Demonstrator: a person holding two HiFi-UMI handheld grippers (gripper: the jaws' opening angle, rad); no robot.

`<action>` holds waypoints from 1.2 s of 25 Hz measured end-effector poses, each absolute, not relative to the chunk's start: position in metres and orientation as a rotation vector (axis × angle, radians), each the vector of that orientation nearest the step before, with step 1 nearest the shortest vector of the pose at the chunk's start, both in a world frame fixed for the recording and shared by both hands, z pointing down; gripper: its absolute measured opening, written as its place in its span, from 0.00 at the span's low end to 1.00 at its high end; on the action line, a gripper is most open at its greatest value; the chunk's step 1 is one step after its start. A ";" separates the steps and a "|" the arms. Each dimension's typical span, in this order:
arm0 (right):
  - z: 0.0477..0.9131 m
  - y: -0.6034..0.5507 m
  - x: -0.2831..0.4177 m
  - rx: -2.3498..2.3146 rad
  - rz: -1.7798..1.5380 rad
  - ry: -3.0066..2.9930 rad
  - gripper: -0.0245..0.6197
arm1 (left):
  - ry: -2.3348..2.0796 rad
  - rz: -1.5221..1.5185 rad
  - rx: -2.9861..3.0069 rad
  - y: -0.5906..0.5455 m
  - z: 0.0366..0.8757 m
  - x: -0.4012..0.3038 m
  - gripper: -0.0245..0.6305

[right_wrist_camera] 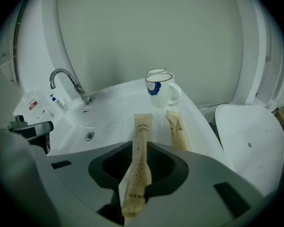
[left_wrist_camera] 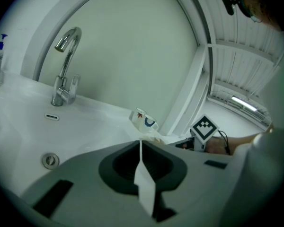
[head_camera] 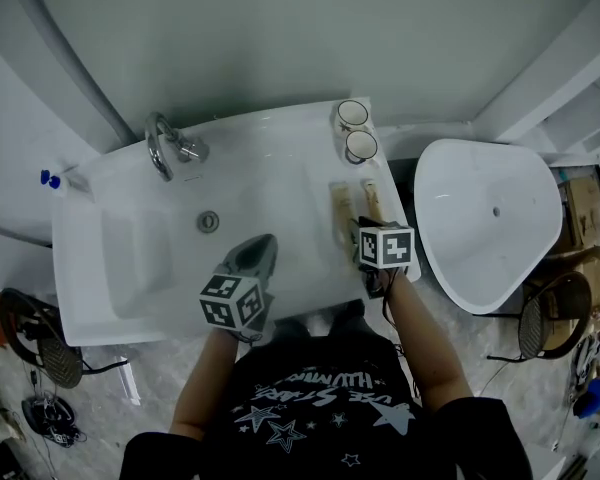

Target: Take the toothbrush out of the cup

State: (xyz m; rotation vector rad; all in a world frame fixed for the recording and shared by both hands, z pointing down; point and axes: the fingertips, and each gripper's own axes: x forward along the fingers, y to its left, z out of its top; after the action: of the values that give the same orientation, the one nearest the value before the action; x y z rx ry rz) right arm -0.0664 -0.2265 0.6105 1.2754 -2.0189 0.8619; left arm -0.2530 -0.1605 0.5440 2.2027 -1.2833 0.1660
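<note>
- Lying on the white ceramic sink ledge (right_wrist_camera: 159, 126), the tan paper-wrapped toothbrush packet (right_wrist_camera: 143, 126) sits loose between the right gripper's (right_wrist_camera: 140, 148) parted jaws.
- Careless pullback could drag it into the basin (right_wrist_camera: 102, 119).

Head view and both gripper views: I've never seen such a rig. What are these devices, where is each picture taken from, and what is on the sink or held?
No robot: a person stands at a white sink holding a two-jaw gripper in each hand. The head view comes from a camera on the person's head, looking steeply down; the other two cameras ride on the grippers and look along their jaws. The marked cubes belong to the grippers. At the sink's back stand a tap and two cups; two paper toothbrush packets lie on its right side. The left gripper is over the basin, jaws together, empty. The right gripper has its jaws apart around one packet, whose far end rests on the sink; the second packet lies beside it.
</note>
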 end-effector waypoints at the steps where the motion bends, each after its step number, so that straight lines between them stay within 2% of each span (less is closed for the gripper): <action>1: 0.608 -0.228 -0.067 1.278 0.853 -2.028 0.19 | -1.291 0.164 2.198 -0.161 0.544 -0.254 0.07; 13: 0.574 -0.250 -0.079 1.110 0.719 -2.265 0.19 | -1.486 0.118 2.087 -0.153 0.534 -0.247 0.07; 21: 0.558 -0.248 -0.084 0.900 0.637 -2.407 0.09 | -1.634 0.093 1.983 -0.137 0.531 -0.224 0.07; 30: 0.544 -0.227 -0.078 0.643 0.543 -2.510 0.06 | -1.770 0.062 1.873 -0.105 0.524 -0.186 0.07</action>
State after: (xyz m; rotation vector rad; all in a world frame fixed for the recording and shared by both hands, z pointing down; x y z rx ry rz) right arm -0.0783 -0.2274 0.5437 0.6434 -2.5097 0.5435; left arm -0.1862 -0.1052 0.5242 1.8727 -1.7703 0.0620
